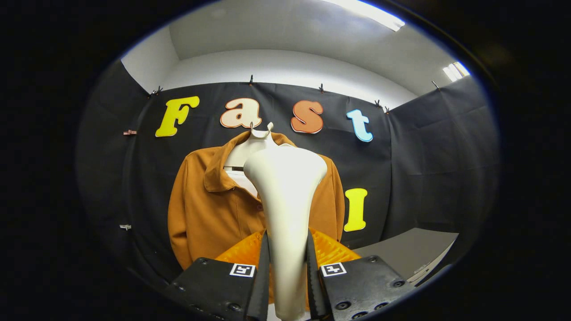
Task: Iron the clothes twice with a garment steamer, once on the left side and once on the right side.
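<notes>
- Gripper [287, 267]: both fingers pinched on handle of white garment steamer [285, 196].
- Steamer head flared, upright, just ahead of fingers, overlapping jacket front.
- Brown jacket [209, 209] beyond, hung on white hanger [250, 145] against far wall.
- Grey table [410, 249] near right.
</notes>
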`<action>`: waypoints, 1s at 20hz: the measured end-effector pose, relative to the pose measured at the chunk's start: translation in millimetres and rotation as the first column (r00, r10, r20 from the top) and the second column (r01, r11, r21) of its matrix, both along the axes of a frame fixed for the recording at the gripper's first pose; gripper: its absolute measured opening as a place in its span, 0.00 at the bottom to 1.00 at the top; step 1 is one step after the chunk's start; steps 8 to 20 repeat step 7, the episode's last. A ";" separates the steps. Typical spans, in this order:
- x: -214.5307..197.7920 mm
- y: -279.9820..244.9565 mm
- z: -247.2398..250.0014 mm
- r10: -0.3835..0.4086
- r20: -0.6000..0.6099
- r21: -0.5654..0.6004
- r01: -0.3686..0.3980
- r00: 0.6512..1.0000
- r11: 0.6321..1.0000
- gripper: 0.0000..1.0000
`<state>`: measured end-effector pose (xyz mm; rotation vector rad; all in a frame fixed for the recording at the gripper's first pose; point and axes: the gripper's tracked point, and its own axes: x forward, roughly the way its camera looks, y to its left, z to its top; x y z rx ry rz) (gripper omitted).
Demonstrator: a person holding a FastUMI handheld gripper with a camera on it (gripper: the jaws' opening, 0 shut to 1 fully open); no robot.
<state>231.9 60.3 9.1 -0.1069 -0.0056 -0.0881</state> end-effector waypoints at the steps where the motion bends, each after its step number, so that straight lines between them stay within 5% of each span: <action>1: -0.4 1.2 0.0 0.002 -0.001 0.000 -0.002 1.000 1.000 0.39; 20: -3.7 7.3 -0.9 0.006 -0.005 -0.006 -0.006 1.000 1.000 0.38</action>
